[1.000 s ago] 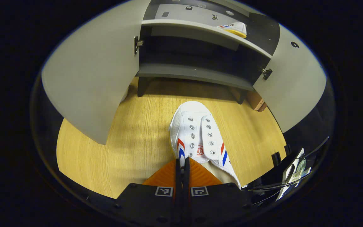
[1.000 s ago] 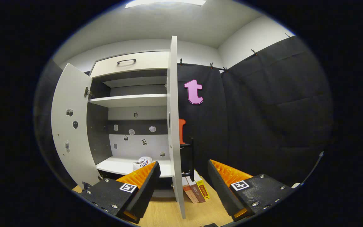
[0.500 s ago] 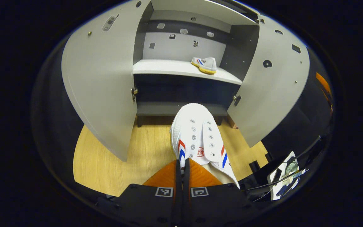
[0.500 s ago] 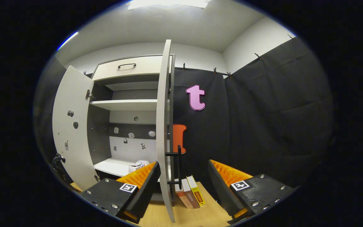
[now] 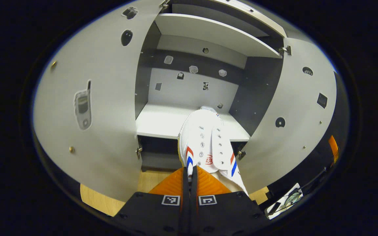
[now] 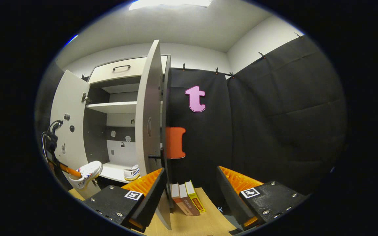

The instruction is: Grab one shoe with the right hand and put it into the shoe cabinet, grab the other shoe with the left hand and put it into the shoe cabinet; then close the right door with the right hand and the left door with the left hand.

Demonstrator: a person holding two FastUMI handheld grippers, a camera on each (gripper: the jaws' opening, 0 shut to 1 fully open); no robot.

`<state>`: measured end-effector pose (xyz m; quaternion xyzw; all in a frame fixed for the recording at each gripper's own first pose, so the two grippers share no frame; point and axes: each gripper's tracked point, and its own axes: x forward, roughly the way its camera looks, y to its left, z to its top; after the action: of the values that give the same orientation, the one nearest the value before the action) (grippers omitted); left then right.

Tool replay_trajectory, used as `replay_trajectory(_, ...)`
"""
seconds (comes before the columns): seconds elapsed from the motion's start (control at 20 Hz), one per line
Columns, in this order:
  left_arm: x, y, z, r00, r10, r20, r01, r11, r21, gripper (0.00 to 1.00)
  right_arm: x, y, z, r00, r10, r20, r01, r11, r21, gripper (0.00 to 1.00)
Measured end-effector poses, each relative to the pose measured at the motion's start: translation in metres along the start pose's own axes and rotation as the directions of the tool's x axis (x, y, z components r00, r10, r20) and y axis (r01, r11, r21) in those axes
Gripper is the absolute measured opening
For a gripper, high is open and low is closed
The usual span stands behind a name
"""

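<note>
Though pinched by L gripper (image 5: 189,173), white shoe (image 5: 205,144) w/ red-blue stripes

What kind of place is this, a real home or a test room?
Probably a staged recording booth, not a home: black cloth is clipped along the walls, and a lone shoe cabinet stands on wood-look flooring beside a few books.

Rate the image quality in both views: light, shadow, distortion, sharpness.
Left gripper view: even light, sharp; the fisheye bows the doors outward; the recess under the shelf is in deep shadow; the held shoe is crisp.
Right gripper view: a ceiling light glares at the top; the cloth wall is dark; the far shoe is small but legible.
</note>
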<state>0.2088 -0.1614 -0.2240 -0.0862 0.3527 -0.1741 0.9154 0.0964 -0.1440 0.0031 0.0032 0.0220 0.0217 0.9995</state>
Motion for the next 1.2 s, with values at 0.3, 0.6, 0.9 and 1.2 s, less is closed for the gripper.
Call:
replay_trajectory(0.3,0.06,-0.005,0.067,1.0,-0.005,0.022,0.005,1.0,-0.016,0.06,0.0,-0.026,-0.011,0.998,-0.048,-0.03,0.049,0.999,0.012,0.93)
replay_trajectory(0.6,0.152,0.003,0.109,1.0,-0.007,-0.015,0.007,1.0,-0.018,0.06,-0.001,-0.04,-0.015,0.994,-0.098,-0.045,0.099,0.995,0.023,0.93)
replay_trajectory(0.9,0.234,0.022,0.092,0.993,0.025,-0.119,-0.025,1.0,-0.003,0.06,-0.003,-0.045,-0.019,0.99,-0.132,-0.059,0.133,0.991,0.018,0.93)
replay_trajectory(1.2,0.268,0.039,0.065,0.979,0.056,-0.194,-0.064,0.997,-0.036,0.07,-0.005,-0.042,-0.025,0.987,-0.135,-0.081,0.136,0.991,-0.004,0.93)
